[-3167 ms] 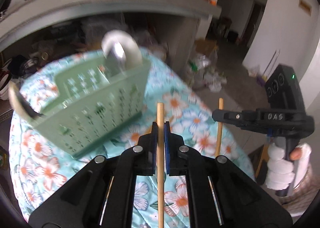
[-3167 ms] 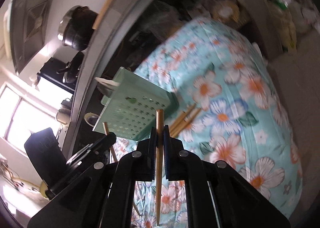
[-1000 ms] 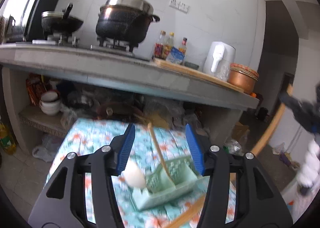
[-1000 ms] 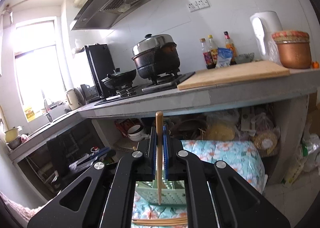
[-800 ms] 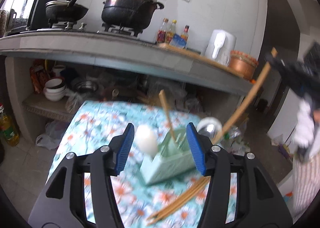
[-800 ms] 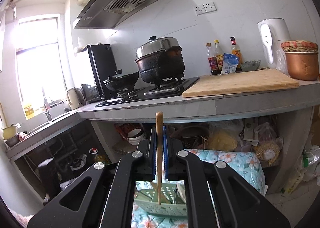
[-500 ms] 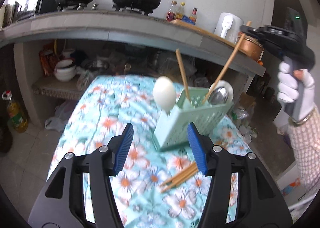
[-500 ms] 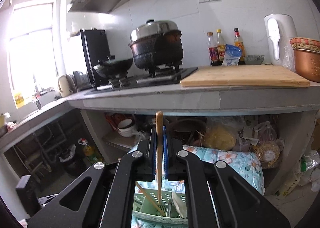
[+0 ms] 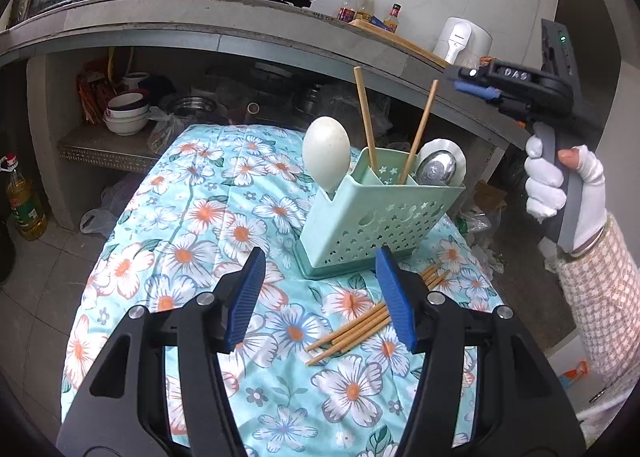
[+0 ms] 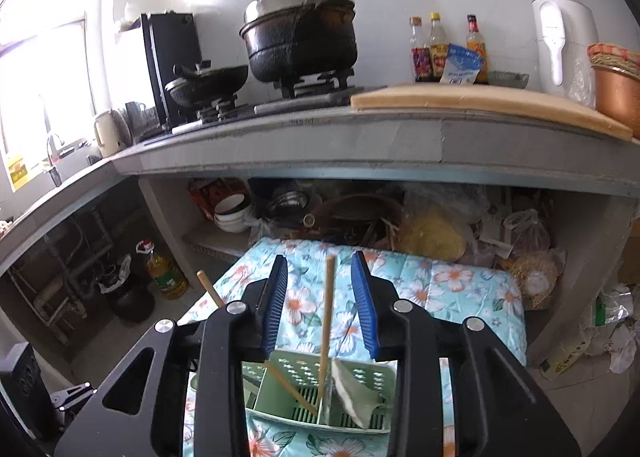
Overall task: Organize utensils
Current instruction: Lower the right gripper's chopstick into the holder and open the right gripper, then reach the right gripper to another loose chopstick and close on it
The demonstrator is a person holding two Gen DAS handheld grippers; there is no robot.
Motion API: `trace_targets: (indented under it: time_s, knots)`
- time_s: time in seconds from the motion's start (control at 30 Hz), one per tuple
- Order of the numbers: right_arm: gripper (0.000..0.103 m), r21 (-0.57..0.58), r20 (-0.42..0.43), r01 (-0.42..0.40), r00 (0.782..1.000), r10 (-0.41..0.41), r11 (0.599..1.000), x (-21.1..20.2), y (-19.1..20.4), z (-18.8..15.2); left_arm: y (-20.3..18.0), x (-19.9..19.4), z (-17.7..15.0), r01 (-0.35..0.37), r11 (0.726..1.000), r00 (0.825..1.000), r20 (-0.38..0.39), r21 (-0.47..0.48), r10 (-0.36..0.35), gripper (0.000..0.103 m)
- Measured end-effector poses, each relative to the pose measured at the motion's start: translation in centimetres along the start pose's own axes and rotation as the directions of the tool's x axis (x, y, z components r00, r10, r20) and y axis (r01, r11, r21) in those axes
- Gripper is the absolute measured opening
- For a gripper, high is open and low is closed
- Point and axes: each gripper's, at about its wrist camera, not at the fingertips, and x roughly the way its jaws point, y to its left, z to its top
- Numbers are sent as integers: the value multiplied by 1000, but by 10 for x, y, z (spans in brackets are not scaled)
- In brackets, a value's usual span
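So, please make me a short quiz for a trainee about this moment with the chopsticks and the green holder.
1. True or false: the right claw presses on the chopstick between its pads.
2. How many chopsticks stand in the green holder? A) none B) two C) five
3. Fill in: the loose chopsticks lie on the floral ____.

Key:
1. False; the jaws are opening and the pads stand clear of the chopstick.
2. B.
3. Cloth.

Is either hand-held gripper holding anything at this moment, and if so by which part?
Nothing is held. The left hand-held gripper is open and empty. The right hand-held gripper's jaws are opening around a chopstick standing untouched in the caddy.
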Motion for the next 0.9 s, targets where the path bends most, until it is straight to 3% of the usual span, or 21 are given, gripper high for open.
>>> trace_targets:
  time_s: [0.13,0.3,0.53,0.7,0.8,0.9]
  knots:
    - [36,30,62,11,998,-13,1000,-27,-12,9,-3,5,-2,5,1000,1000,-11,1,-5,55]
    - [40,99,105,-38,994,27,994,-68,-31,1,-7,12,-4,-9,1000,1000,-28,16,9,58]
    - [41,281,-47,-116,990,135,953,-79,-62,-63,-6,30,-10,-52,998,995,-84,18,54,59]
    - [41,531,-220,-59,954,205,845,-46,-89,-144,-4,49,-18,-116,993,981,-152,39,120,59]
    - [41,652,-267,-43,921,283,757,-24,-95,-185,-2,55,-23,-137,990,973,-184,42,142,59]
    - [41,720,-299,-27,890,344,694,-4,-93,-214,1,58,-26,-146,988,967,-206,40,151,59]
